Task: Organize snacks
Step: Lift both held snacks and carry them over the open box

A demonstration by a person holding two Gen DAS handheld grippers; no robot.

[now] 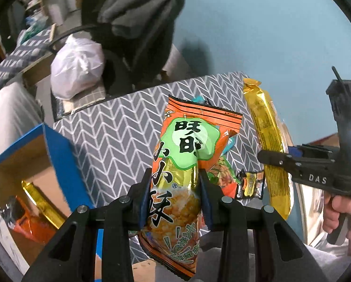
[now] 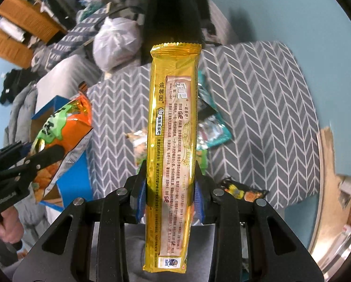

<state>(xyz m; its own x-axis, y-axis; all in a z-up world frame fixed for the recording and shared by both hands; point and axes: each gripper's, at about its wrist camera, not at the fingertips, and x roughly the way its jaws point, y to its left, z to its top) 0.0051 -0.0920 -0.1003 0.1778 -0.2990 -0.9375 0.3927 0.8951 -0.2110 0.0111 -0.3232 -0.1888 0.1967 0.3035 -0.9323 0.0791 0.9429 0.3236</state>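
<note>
With the left claw (image 1: 175, 192) clamping the orange bag (image 1: 187, 164) and the right claw (image 2: 169, 190) the gold packet (image 2: 173, 141), both likely needed carrying to the blue box (image 1: 57, 155).

The orange snack bag (image 1: 187, 164) is glossy plastic film with a shiny gold foil patch and a crimped, serrated top seal. The long gold packet (image 2: 173, 152) is mirror-bright metallised foil, smooth, with a matt paper-like tan panel down its middle. Both grippers look like matt black plastic with round bare-metal pins, and the pads (image 1: 204, 195) are dull blue. The tablecloth (image 1: 119, 136) is matt woven cloth. The box (image 1: 60, 155) on the left is plain brown cardboard inside, smooth blue outside. The far white bag (image 1: 77, 68) is thin, crinkled plastic.
</note>
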